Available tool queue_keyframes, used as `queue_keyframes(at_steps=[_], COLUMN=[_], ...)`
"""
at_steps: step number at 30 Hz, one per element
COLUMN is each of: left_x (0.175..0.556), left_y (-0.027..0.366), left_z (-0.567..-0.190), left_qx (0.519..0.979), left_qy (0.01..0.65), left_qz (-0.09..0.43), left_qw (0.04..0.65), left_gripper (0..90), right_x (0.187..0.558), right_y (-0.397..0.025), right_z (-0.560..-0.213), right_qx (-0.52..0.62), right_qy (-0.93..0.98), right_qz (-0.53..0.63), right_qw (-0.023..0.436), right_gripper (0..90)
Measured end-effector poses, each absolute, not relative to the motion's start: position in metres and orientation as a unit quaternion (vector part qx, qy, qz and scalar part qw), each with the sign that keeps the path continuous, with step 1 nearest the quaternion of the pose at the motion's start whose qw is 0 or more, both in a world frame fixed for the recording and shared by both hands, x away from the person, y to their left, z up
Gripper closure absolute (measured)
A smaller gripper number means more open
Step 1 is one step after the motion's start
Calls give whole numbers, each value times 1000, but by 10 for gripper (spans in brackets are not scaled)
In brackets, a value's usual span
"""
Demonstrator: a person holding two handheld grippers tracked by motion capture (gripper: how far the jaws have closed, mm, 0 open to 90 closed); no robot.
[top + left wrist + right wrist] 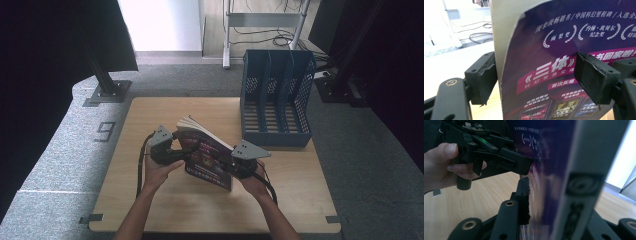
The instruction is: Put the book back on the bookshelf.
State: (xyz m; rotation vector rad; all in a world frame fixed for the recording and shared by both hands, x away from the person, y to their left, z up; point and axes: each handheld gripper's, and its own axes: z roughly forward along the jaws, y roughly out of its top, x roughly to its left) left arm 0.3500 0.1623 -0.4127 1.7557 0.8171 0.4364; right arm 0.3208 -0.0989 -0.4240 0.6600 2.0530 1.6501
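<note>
High view showed, at lower centre of the frame, the left gripper [176, 151] and right gripper [231, 167] both clamped on a purple book [207, 156] raised above the table [165, 200], while the blue file rack [276, 97] at upper right held nothing.

A light wooden counter [165, 205] is seen from above, set on a grey speckled carpet floor [65, 150]. A blue perforated file rack [276, 97] with upright dividers is stood at the far right corner of the counter, its open slots turned upward. A dark "9" mark [105, 131] is laid on the carpet just left of the counter. A black post on a flat metal base plate [107, 92] is placed beyond the far left corner. Black cables [265, 36] are trailed across the pale floor behind a grey metal stand [260, 20].
</note>
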Motion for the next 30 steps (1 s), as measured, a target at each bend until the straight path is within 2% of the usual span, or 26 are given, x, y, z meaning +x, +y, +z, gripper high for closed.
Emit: queue_keyframes(at_steps=[6, 19, 30], left_x=[348, 335, 322], left_y=[164, 175, 188], left_z=[-414, -431, -455], left_qx=[740, 741, 744], left_qy=[346, 360, 377], left_qz=[184, 191, 184], left_qw=[548, 534, 520], left_gripper=[211, 214, 213], right_x=[323, 323, 323], right_y=[-96, -99, -100], right_z=[-423, -423, -424], right_qx=[249, 262, 272], right_qy=[741, 735, 729], right_qz=[585, 591, 590], right_qw=[215, 204, 214], right_gripper=[810, 814, 815])
